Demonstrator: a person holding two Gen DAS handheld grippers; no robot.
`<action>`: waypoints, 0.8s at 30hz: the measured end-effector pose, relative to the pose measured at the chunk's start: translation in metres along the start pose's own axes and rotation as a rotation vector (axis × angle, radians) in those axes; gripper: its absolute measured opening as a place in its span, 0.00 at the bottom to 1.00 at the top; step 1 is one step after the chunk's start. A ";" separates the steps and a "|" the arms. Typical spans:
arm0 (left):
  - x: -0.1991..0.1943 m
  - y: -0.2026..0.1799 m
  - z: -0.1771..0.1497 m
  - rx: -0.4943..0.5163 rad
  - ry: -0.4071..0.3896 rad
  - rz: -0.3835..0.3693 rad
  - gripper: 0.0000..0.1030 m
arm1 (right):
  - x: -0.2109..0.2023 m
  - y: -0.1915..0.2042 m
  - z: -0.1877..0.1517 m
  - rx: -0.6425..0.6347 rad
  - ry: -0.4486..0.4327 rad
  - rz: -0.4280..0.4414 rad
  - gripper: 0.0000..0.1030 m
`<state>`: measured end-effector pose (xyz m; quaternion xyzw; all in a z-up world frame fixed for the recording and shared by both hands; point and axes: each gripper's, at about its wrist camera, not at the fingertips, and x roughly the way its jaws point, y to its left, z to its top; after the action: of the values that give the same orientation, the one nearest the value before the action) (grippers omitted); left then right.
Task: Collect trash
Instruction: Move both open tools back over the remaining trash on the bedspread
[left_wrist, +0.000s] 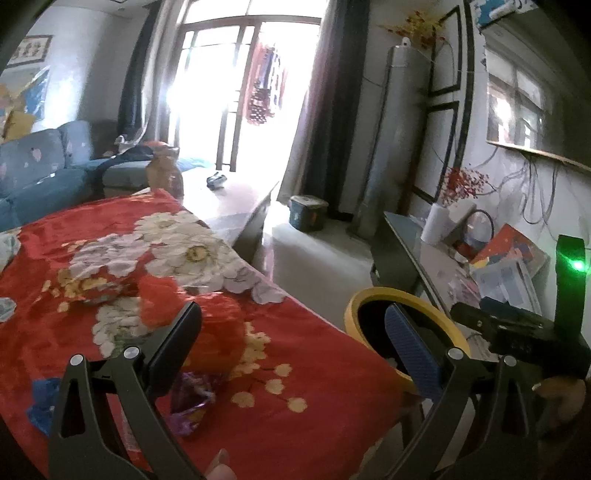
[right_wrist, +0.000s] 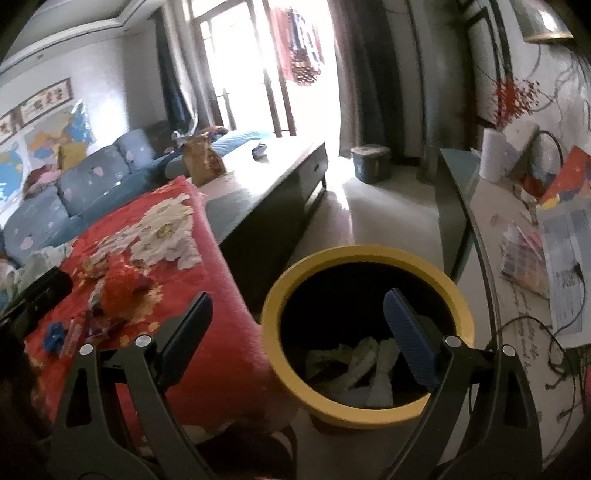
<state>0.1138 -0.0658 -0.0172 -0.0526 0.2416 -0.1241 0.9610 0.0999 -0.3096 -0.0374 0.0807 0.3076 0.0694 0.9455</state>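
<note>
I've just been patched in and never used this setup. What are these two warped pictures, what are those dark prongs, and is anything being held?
A person carries a hand-held claw in each hand; each picture comes from a fisheye camera looking along one claw's two fingers. The left claw is open and empty above a red floral blanket, where a purple wrapper lies. The right claw is open and empty above a yellow-rimmed trash bin with pale crumpled trash inside.
</note>
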 end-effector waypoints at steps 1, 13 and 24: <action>-0.001 0.003 0.000 -0.007 -0.001 0.003 0.94 | -0.002 0.004 0.000 -0.006 -0.006 0.009 0.83; -0.024 0.043 0.000 -0.072 -0.041 0.053 0.94 | -0.005 0.053 -0.001 -0.112 0.005 0.096 0.84; -0.045 0.079 0.007 -0.109 -0.078 0.143 0.94 | -0.004 0.100 0.002 -0.194 0.017 0.180 0.84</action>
<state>0.0957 0.0225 -0.0039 -0.0923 0.2137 -0.0396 0.9717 0.0895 -0.2125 -0.0138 0.0155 0.2988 0.1841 0.9363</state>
